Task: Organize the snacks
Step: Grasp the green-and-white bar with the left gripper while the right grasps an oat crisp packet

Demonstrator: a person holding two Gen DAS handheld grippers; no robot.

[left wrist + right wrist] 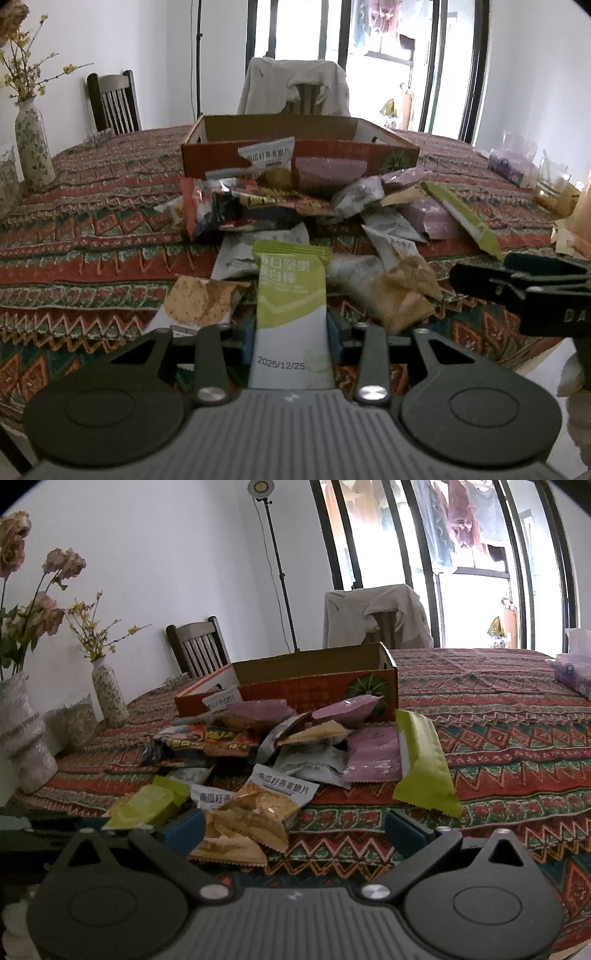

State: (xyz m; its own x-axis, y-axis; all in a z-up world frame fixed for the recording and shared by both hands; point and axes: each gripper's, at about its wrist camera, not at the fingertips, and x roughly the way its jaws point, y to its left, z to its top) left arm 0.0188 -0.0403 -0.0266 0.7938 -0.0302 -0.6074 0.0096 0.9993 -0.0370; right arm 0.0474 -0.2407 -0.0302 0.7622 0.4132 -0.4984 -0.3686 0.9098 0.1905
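At the lower centre, the left gripper [290,341] has its jaws clamped on a green snack bar [290,295]. The right gripper [295,829] jaws stand apart above the table [517,760], with the snack pile [295,746] at centre frame, before the cardboard box [314,675].

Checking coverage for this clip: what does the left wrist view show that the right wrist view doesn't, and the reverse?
Only the left wrist view: the left gripper closed on a green-and-white snack bar, date printed on its white end, and the right gripper seen from the side.
Only the right wrist view: the right gripper, fingers apart and empty, dried roses, a lamp stand.
Both: the snack pile, cardboard box, patterned tablecloth, speckled vase.
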